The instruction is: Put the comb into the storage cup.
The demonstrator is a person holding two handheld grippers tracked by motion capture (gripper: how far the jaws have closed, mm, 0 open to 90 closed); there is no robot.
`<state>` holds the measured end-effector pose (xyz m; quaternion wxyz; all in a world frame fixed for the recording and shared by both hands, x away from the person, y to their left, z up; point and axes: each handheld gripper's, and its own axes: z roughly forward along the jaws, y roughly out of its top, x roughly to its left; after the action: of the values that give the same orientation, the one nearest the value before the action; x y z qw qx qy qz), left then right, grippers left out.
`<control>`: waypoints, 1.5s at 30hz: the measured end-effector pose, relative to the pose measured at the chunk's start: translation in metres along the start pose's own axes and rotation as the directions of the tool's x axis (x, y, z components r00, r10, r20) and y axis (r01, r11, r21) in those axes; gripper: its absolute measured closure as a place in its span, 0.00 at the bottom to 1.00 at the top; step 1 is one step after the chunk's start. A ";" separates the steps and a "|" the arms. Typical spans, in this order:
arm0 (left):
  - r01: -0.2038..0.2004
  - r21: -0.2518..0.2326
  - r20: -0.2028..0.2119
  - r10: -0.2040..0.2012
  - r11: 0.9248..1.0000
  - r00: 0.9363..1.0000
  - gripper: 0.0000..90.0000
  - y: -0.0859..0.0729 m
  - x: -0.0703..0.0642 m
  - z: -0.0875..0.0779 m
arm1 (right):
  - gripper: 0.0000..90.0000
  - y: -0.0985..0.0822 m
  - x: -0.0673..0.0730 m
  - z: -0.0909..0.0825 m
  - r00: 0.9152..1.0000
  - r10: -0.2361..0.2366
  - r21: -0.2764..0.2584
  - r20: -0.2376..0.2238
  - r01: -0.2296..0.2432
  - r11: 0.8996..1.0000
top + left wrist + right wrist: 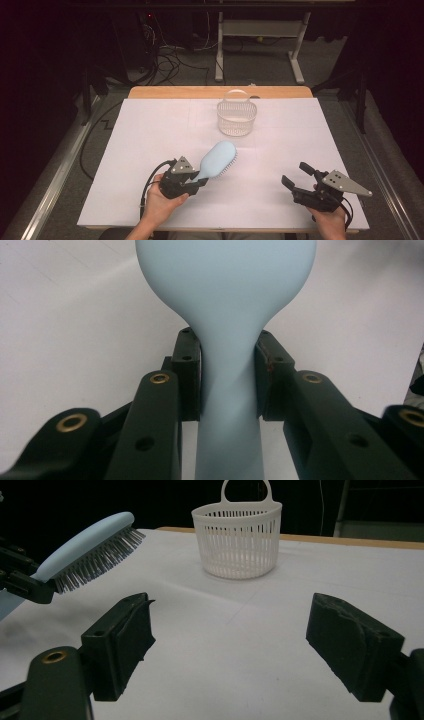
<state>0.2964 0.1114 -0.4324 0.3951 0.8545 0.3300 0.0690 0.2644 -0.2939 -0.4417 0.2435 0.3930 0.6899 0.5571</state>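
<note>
Over the white table [150,150], left gripper [200,181] fingers [187,375] clamp the hairbrush [217,159] handle; right gripper [296,181] fingers spread.

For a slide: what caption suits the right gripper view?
Open right tool faces white basket; left tool lifts blue hairbrush.

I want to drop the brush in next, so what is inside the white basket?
Through the slatted wall of the round white plastic basket nothing shows inside; it looks empty. Its floor is partly screened by the slats and near wall, so something small and flat could go unseen.
</note>
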 end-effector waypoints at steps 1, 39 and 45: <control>0.000 0.000 0.000 0.000 1.000 1.000 0.76 0.000 0.000 0.000 | 0.21 0.000 0.001 0.001 1.000 -0.003 0.001 0.002 0.002 1.000; 0.019 -0.070 0.010 -0.018 0.997 1.000 0.76 -0.001 -0.011 0.010 | 0.24 0.016 0.055 0.058 0.972 0.006 0.068 -0.235 0.010 0.998; 0.006 -0.086 0.006 -0.006 0.996 1.000 0.76 0.004 -0.016 0.011 | 0.24 0.014 0.063 0.072 0.968 0.000 0.106 -0.251 0.027 0.994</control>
<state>0.2907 0.0927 -0.4349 0.4328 0.8358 0.3283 0.0795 0.2881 -0.2001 -0.4404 0.1364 0.3275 0.7469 0.5624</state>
